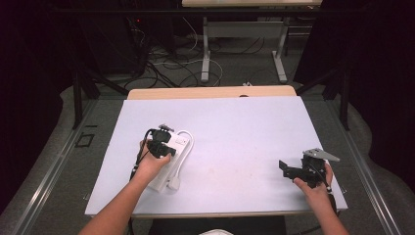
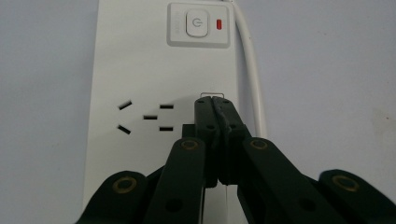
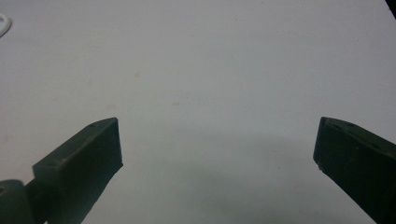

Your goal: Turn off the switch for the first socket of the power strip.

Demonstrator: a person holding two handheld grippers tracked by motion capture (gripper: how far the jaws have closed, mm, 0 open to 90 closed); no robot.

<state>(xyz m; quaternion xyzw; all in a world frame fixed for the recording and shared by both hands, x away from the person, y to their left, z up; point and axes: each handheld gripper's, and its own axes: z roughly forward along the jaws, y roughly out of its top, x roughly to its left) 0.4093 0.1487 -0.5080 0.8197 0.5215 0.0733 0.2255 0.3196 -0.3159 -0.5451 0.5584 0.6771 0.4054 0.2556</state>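
Closest to the lens in the left gripper view, the left gripper (image 2: 215, 100) has its two black jaws clenched together with nothing between them, their tips resting over a small outlined slot on the one white rectangular plastic power strip (image 2: 140, 70). On that strip, going left to right, one group of five dark socket slots (image 2: 144, 116) shows, then one white power button (image 2: 196, 23) with one small red indicator light (image 2: 219, 23) beside it, and one white cable (image 2: 250, 70) runs along its right edge. In the high view the power strip (image 1: 182, 142) lies on the left half of the pale lilac table mat (image 1: 235, 127), its long axis running from the person's side diagonally away and to the right, the cable looped beside it and ending in one white plug (image 1: 174, 183). Well apart, near the mat's right edge, the right gripper (image 1: 283, 166) is held just above the mat, jaws spread wide and empty, pointing left.
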